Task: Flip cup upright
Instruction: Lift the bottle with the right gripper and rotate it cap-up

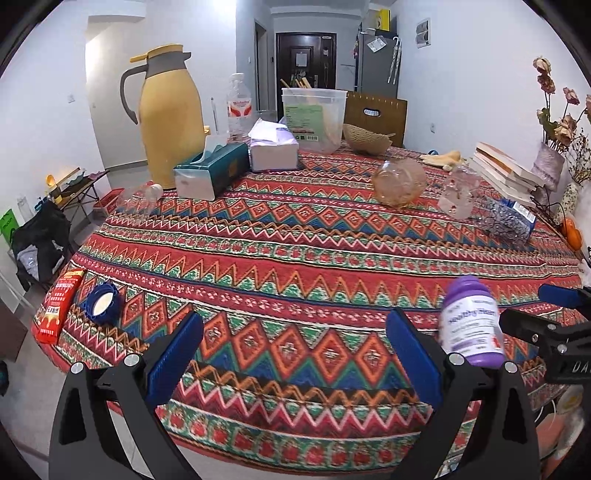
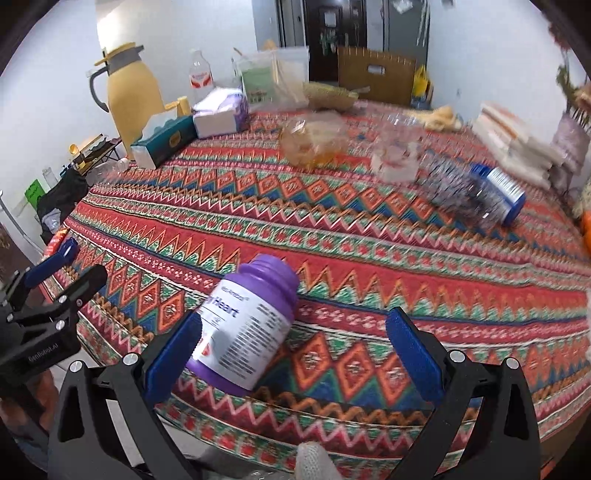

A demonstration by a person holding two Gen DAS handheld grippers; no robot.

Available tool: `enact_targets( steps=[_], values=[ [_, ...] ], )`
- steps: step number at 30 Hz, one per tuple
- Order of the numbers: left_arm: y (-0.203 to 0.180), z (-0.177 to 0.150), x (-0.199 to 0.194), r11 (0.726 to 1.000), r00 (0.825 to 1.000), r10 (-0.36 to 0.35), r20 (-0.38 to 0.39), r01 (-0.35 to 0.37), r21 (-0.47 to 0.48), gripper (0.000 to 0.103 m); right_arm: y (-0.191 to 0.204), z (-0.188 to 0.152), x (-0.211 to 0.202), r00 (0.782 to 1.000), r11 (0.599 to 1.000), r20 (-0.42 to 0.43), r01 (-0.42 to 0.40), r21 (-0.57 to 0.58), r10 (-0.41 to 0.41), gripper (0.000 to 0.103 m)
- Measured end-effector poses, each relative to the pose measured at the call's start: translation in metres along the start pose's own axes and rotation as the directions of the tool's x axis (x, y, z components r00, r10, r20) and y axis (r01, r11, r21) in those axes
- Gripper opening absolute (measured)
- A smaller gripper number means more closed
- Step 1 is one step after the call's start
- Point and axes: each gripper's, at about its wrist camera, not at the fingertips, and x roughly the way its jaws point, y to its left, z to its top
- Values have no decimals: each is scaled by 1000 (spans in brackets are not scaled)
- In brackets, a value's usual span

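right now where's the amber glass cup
The amber glass cup lies on its side at the far middle of the patterned tablecloth, just left of a clear cup and in front of the woven bowl.

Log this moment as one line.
left gripper open, empty | right gripper open | purple bottle near edge | amber cup on side

The room is evenly and brightly lit from overhead, with a blown-out white glare high on the wall [image 1: 221,14] in the left wrist view and only soft, short shadows on the worktop [image 1: 295,240]. Both views bulge like a fishbowl and go black at the corners. The right wrist view is smeared, its far objects blurred; the left is sharper.
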Motion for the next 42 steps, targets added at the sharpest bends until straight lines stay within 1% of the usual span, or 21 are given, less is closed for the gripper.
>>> enact_targets(
  steps=[5,7,8,9,10,13,17,19,21,24,27,30,31,33,35,36,37,39,40,42],
  values=[
    [8,4,9,1000,1000,-8,-7,8,13,96,4,14,15,993,996,-103,-57,74,64,96],
    [11,6,13,1000,1000,-13,-8,13,19,96,5,21,23,985,992,-148,-68,109,84,92],
    [12,7,15,1000,1000,-15,-9,15,21,96,5,24,26,981,990,-170,-71,123,91,82],
    [13,8,17,1000,1000,-18,-11,18,24,96,4,26,31,976,988,-195,-69,138,96,71],
    [13,8,19,999,1000,-19,-14,20,26,96,3,28,38,967,985,-233,-65,160,102,69],
    [15,10,24,999,1000,-23,-21,24,30,96,1,30,51,942,972,-301,-83,218,148,69],
    [17,12,28,999,999,-29,-22,30,41,96,-2,34,61,921,960,-347,-82,267,176,69],
    [17,13,29,998,999,-36,-20,36,42,96,-3,35,68,909,950,-366,-89,298,200,66],
    [19,13,30,998,999,-41,-21,42,37,96,-4,37,71,904,946,-374,-90,311,209,65],
    [20,13,32,998,999,-45,-27,46,31,96,-4,37,72,902,942,-373,-96,321,219,65],
    [22,13,32,999,999,-44,-27,45,28,96,-5,37,69,910,944,-347,-115,310,225,64],
    [24,13,31,999,999,-42,-28,42,22,96,-6,34,55,934,952,-289,-129,276,210,64],
    [25,13,30,999,999,-41,-30,42,20,96,-4,35,47,948,959,-249,-134,250,198,64],
    [26,12,29,999,999,-41,-32,42,18,96,0,33,34,970,973,-180,-130,191,164,64],
    [26,11,27,999,999,-41,-33,41,17,96,7,34,19,988,985,-83,-121,120,131,64],
    [26,11,26,999,999,-41,-34,41,15,96,12,34,12,993,990,-27,-113,82,115,64],
    [27,11,25,999,999,-41,-35,41,12,96,16,33,6,995,994,25,-102,48,101,64],
    [28,10,23,999,999,-40,-34,41,7,96,24,31,-2,990,996,111,-85,-8,85,64],
    [29,9,21,999,999,-39,-35,39,5,96,30,28,-5,983,996,164,-75,-45,82,64],
    [32,7,20,1000,999,-31,-39,31,-2,96,40,30,-5,970,993,228,-59,-105,82,64]
  ],
)
